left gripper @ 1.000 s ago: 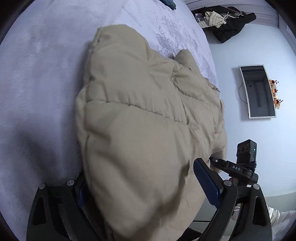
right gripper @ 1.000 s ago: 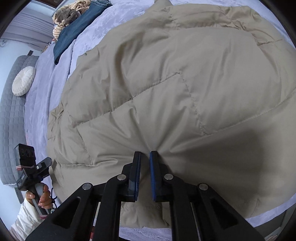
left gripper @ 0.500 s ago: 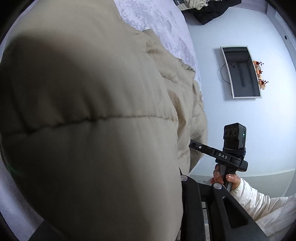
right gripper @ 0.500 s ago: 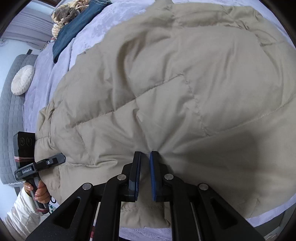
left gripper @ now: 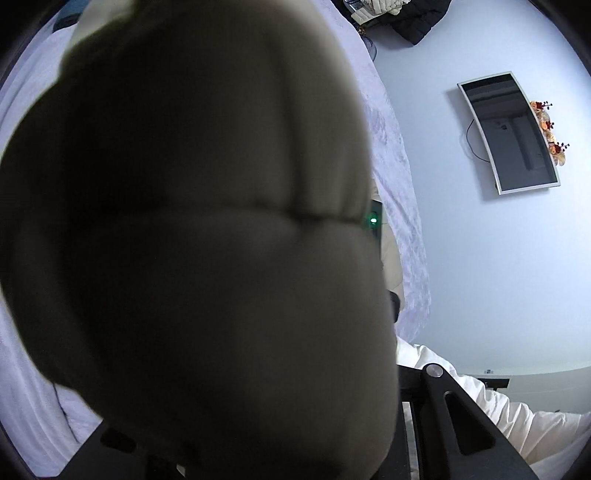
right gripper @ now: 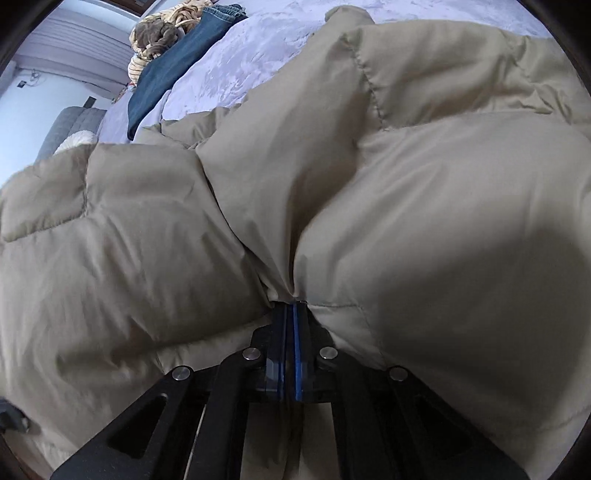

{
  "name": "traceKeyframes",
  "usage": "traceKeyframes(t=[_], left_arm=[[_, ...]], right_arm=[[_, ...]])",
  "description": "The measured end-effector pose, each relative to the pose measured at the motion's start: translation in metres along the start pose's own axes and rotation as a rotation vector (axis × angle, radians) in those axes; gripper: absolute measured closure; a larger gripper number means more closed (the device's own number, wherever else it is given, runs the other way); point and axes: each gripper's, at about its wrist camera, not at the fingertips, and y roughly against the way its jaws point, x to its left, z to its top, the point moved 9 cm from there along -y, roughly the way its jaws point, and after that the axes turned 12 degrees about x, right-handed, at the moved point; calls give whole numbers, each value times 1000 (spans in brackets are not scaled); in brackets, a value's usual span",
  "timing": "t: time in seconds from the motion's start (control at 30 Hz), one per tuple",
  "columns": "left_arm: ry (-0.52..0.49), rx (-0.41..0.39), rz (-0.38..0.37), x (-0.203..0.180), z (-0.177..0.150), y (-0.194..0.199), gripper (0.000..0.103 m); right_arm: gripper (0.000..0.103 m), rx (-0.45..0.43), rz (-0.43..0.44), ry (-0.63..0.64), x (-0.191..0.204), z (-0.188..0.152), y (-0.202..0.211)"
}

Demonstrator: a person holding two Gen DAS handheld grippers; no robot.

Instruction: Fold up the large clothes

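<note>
A large beige quilted puffer jacket [right gripper: 406,192] lies on a lavender bedspread [right gripper: 258,55]. My right gripper [right gripper: 290,306] is shut on a pinch of the jacket's hem, which bulges up on both sides of the pads. In the left wrist view the jacket [left gripper: 192,236] hangs right in front of the lens, dark and blurred, and hides my left gripper's fingertips. Only part of the left gripper's black frame [left gripper: 454,413] shows at the lower right, so whether it is shut cannot be seen.
Dark blue jeans [right gripper: 173,70] and a striped bundle [right gripper: 159,33] lie at the far side of the bed. A grey headboard [right gripper: 70,125] stands far left. A wall TV [left gripper: 513,133] and a heap of dark clothes [left gripper: 402,14] show in the left wrist view.
The left gripper has lifted its part of the jacket up over the lens, which now fills the view. The right gripper has raised the hem, and the jacket has bunched and folded toward the far side.
</note>
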Motion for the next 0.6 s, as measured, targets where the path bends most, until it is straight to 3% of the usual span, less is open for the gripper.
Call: traceKeyframes(t=[0.13,0.27,0.5,0.6], left_arm=[[-34,24,65,-55,21,-21,70],[-101,50,25,-106,43,-45,31],[-258,158,-173,-167,65,-119,29],[-307,187,-176,-173,77,-153,29]], right_arm=[[103,60,101,-18,-5,2,5],[102,20,154,-3,-20,-4,51],[98,-118,172,-118,-94,-44,126],[98,-145,170,-185,-123,-65,138]])
